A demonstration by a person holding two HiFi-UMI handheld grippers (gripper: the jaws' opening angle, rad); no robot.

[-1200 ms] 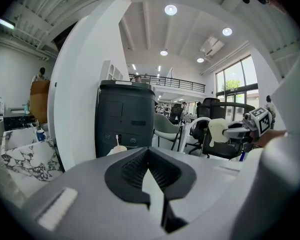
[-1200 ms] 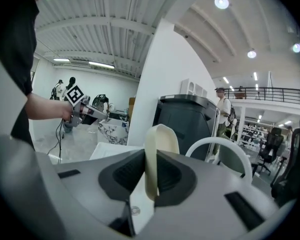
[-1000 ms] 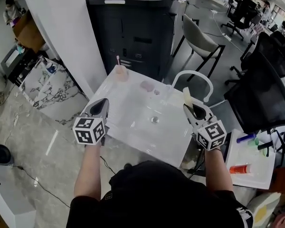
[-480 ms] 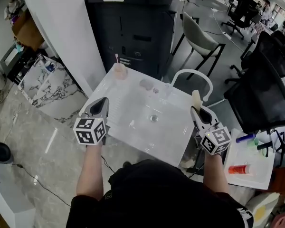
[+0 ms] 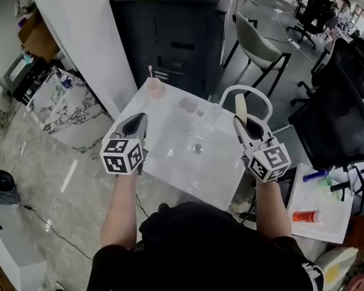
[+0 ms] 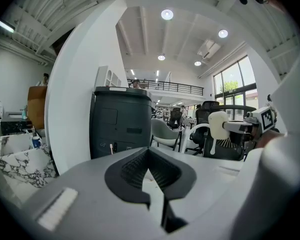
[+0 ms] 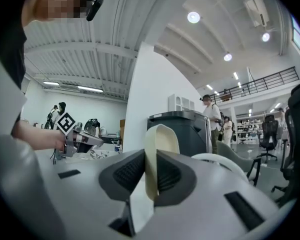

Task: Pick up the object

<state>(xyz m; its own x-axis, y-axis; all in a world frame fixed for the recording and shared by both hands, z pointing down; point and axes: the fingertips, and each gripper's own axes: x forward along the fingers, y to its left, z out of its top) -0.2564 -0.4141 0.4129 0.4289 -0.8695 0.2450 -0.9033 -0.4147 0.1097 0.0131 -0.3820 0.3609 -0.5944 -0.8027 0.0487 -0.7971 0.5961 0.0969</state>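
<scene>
Cream object [image 5: 240, 108] stands upright, clamped between right gripper's [image 5: 241, 125] jaws, above sink's [image 5: 170, 135] right edge. Left gripper [image 5: 136, 121], jaws together and empty, hovers over sink's left edge.

Head view overhead; gripper views level

Grippers, two: left gripper [image 5: 136, 126] and right gripper [image 5: 238, 122]. One cream object [image 5: 240, 107], one white table [image 5: 170, 162], one pink cup [image 5: 155, 90], one dark cabinet [image 5: 170, 35]. Chairs: one grey chair [image 5: 258, 44] and at least two black chairs [image 5: 327, 120]; also one tray [image 5: 330, 226] with one red tube [image 5: 304, 216], and one blue pen [image 5: 314, 176] beside it.
</scene>
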